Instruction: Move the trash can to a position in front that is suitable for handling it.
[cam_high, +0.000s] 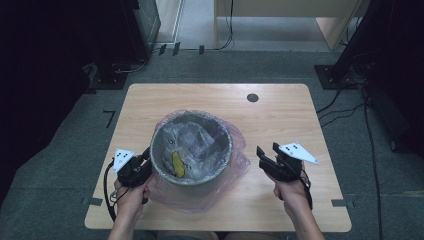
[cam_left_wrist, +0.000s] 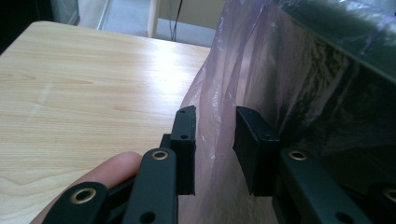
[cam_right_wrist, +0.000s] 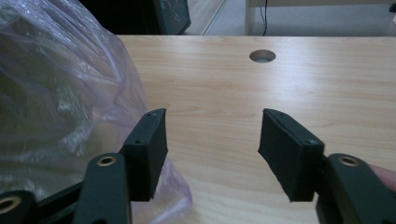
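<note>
Item: round grey plastic waste bin (cam_high: 192, 176), standing near the middle of a light wooden table (cam_high: 280, 125), lined with a thin, translucent pale-purple plastic bag (cam_high: 235, 167) whose loose skirt spills over the rim and pools on the tabletop around the base. Contents: crumpled clear film and one yellow scrap, possibly a peel (cam_high: 178, 164), lying low inside toward the near wall. Left gripper (cam_high: 142, 161): at the bin's left flank; in the left gripper view its black jaws stand partly apart with a hanging fold of the bag between them, the film close against the left pad (cam_left_wrist: 185, 140) but not visibly pinched, so the grip reads as about to be taken, not made. Right gripper (cam_high: 267, 154): off the bin's right side, apart from the bin, jaws spread wide and empty over bare wood, the bag's edge lying just beside its left jaw in the right gripper view. Step judged in hand: taking hold of the liner's overhang on opposite sides, likely to gather or lift the bag. Next move, as judged: close the left jaws on the fold already between them; bring the right gripper inward and down to the film, catching enough layers that it does not slip or tear.
</note>
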